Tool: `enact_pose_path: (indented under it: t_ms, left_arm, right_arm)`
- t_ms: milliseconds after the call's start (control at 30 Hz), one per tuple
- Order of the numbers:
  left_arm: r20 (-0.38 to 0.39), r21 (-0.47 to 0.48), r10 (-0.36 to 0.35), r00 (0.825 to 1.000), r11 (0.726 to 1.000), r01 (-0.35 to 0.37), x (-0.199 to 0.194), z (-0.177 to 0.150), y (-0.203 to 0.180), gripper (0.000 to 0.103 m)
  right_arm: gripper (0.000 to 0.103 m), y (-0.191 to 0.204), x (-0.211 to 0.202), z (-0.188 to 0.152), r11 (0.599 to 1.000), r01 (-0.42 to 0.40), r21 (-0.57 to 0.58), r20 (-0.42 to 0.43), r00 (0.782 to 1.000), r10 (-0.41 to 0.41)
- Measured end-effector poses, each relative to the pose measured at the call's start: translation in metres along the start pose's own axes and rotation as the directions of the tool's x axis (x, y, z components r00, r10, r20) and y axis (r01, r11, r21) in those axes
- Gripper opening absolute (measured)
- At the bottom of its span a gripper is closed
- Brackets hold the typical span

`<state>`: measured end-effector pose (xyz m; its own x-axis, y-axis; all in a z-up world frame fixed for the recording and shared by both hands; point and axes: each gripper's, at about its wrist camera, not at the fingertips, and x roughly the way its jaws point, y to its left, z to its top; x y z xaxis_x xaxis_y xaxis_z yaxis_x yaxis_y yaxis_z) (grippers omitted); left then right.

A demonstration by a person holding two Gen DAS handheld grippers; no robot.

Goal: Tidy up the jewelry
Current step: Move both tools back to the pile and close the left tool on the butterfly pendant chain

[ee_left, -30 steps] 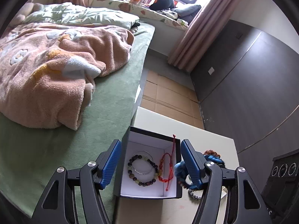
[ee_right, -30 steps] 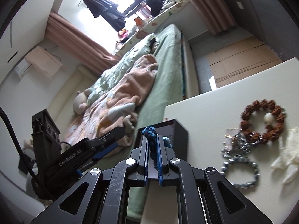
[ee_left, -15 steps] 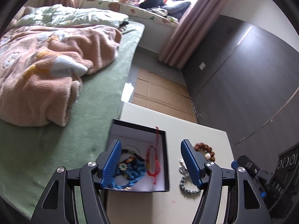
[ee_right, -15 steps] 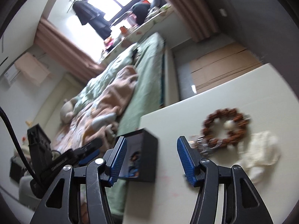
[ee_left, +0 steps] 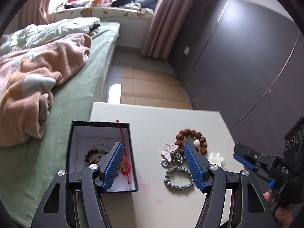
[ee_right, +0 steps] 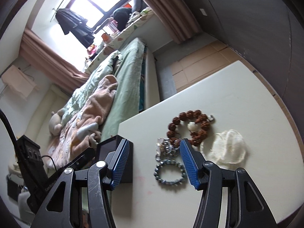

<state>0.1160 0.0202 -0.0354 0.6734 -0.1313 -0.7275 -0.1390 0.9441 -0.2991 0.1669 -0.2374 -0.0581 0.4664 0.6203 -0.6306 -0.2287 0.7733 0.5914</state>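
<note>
The left gripper (ee_left: 152, 163) hangs with its blue ribbed fingers (ee_left: 112, 166) spread wide and nothing between them, above the pale cream tabletop (ee_left: 161, 119); the right gripper (ee_right: 152, 163) is likewise released and empty. The black square cardboard box with a white lining (ee_left: 76, 142) sits at the table's left edge beside the green bed (ee_left: 76, 98); inside it lie a dark mixed-bead bracelet (ee_left: 91, 153) and a red knotted cord bracelet (ee_left: 125, 163) whose tail drapes over the far wall. To the right of the box, apart from it, a grey metallic bead bracelet (ee_right: 169, 172), a silvery chain with pale shell-like charms (ee_left: 171, 152) and a brown knobbly seed-bead bracelet (ee_right: 188, 127) lie close together on the table; a translucent white crumpled pouch (ee_right: 229, 148) rests just beside them.
</note>
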Motion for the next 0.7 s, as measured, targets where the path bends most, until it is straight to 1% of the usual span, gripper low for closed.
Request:
enact_pose_path:
  t_ms: [67,200,333,400,467,533,567,600,700]
  left_arm:
    - [-0.027,0.007,-0.016,1.000,1.000,0.016,0.005,0.003,-0.007,0.067]
    - [-0.075,0.071,0.019,0.997,0.997,-0.014,0.023,0.008,-0.030,0.067]
    - [-0.150,0.087,0.029,0.988,0.996,-0.017,0.051,0.007,-0.042,0.066]
    - [-0.155,0.088,0.019,0.988,0.996,-0.005,0.060,0.005,-0.044,0.065]
    - [-0.158,0.108,0.035,0.987,0.994,-0.018,0.070,0.000,-0.047,0.065]
    - [-0.185,0.107,0.051,0.982,0.994,-0.031,0.080,-0.001,-0.046,0.059]
    - [-0.193,0.102,0.040,0.980,0.995,-0.021,0.084,-0.001,-0.047,0.058]
    - [-0.198,0.104,0.037,0.980,0.994,-0.016,0.089,-0.002,-0.047,0.058]
    - [-0.206,0.131,0.062,0.976,0.991,-0.036,0.098,0.000,-0.049,0.058]
  right_arm:
    - [0.056,-0.007,-0.002,0.002,1.000,0.001,0.024,-0.001,1.000,-0.001]
    - [0.056,-0.022,0.000,0.004,0.996,-0.002,0.094,-0.023,1.000,0.004]
    - [0.056,-0.034,0.005,0.002,0.988,-0.016,0.155,-0.065,0.998,0.026]
    - [0.056,-0.039,0.006,0.001,0.984,-0.019,0.180,-0.076,0.997,0.033]
    - [0.055,-0.044,0.006,0.000,0.979,-0.012,0.202,-0.074,0.997,0.027]
    - [0.055,-0.050,0.006,0.000,0.975,0.013,0.221,-0.077,0.997,0.004]
    - [0.055,-0.053,0.006,0.000,0.973,0.021,0.231,-0.080,0.997,-0.003]
    - [0.055,-0.054,0.006,0.000,0.971,0.024,0.236,-0.081,0.997,-0.004]
    - [0.055,-0.056,0.007,0.002,0.970,0.032,0.243,-0.085,0.996,-0.011]
